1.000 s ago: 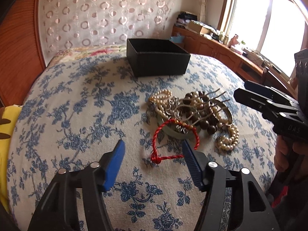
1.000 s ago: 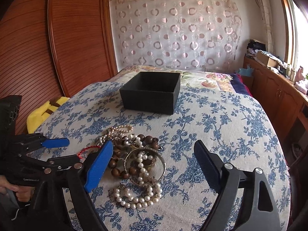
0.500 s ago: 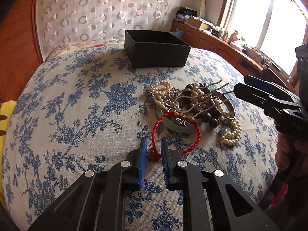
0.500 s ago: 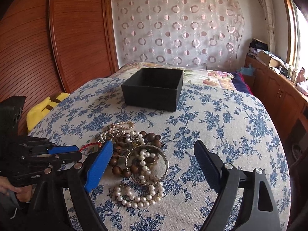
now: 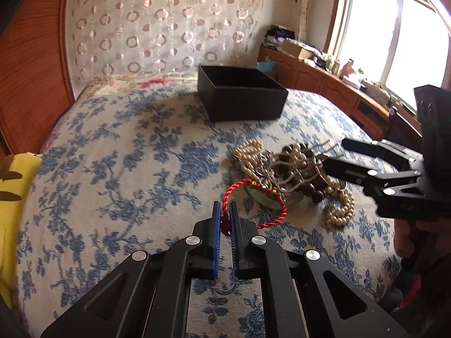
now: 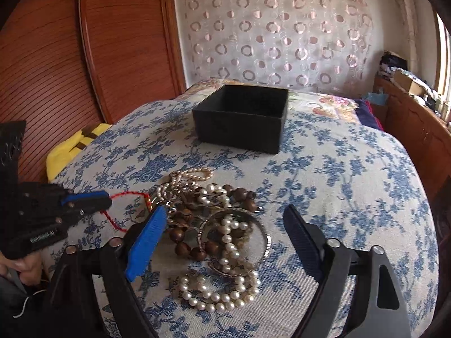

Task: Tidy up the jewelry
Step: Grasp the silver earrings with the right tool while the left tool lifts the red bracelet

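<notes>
Fingers of the left gripper (image 5: 225,211) are pinched on the red cord bracelet (image 5: 255,207) beside the jewelry pile (image 6: 217,225) on the bed; the right gripper (image 6: 222,242) is closing, nothing clamped. Next, lifting into the black box (image 5: 242,98) seems required

Bedroom. Bed covered by blue floral spread (image 6: 352,174). Back wall hung with circle-patterned curtain (image 6: 282,36). Reddish wooden panels (image 6: 84,56) at left. Cluttered wooden cabinets (image 5: 324,81) lit by bright window (image 5: 394,28).
</notes>
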{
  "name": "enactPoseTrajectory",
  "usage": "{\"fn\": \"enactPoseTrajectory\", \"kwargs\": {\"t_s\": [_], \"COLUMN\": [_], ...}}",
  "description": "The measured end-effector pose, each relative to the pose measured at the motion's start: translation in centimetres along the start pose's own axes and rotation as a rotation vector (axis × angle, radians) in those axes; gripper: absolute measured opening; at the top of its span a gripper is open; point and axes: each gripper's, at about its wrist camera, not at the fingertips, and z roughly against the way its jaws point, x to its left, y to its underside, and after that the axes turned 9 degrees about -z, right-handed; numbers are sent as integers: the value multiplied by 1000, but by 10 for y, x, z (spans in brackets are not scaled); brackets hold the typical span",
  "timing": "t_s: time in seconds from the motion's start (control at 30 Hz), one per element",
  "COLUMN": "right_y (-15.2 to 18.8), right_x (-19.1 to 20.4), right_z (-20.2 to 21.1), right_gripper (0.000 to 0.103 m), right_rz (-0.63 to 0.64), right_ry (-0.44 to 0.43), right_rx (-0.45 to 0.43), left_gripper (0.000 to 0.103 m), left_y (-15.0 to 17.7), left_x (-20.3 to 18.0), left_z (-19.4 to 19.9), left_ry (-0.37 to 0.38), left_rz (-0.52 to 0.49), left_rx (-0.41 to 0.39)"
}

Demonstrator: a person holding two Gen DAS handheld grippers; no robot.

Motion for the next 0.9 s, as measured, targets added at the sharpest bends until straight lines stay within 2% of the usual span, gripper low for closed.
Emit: {"fn": "enactPoseTrajectory", "kwargs": {"t_s": [0.27, 0.47, 0.7, 0.9], "right_y": [-3, -7, -15, -24], "right_x": [7, 13, 24, 30], "right_z": [-13, -11, 1, 15], "right_gripper": [52, 19, 4, 2], "right_rz": [6, 25, 61, 83], "right_ry": [-17, -22, -80, -105], "right_rx": [39, 36, 12, -24], "left_gripper": [5, 5, 5, 5], "left_y": [-2, -2, -4, -12], "left_x": [13, 16, 19, 16], "left_z": [15, 16, 21, 25], "left_ry": [-18, -23, -31, -29], "left_rz": [33, 36, 42, 24], "left_rx": [-55, -62, -83, -106]}}
